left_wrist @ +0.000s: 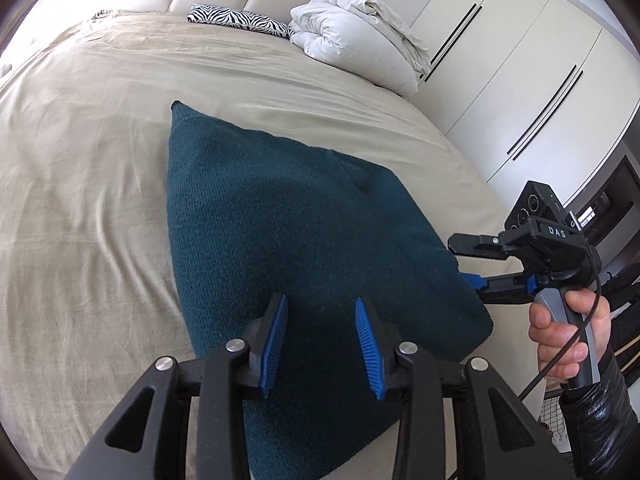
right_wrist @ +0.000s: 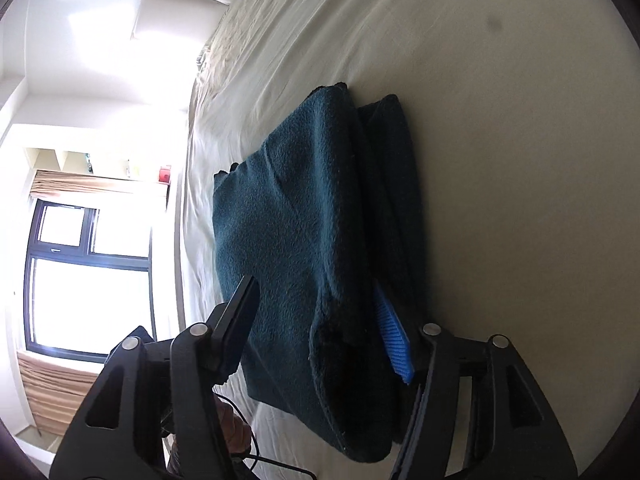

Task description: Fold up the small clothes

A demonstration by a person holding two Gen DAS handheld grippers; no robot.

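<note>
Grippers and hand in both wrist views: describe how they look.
Left gripper: black linkage arms with silver rivets, ribbed blue pads. Right gripper: same black build and blue pads, grey handle, a camera block on top marked "DAS", a thin black cable trailing down. The hand on the handle comes from a shiny black sleeve.

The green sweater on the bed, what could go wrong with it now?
1. The right gripper has its jaws apart around the edge of the folded dark green sweater; one finger sits under a layer, so pulling away might drag the fold open.
2. The sweater lies near the edge of the bed, so a tug toward the person could slide it off.
3. The left gripper hangs open over the sweater and could ruffle it if it dips.
</note>
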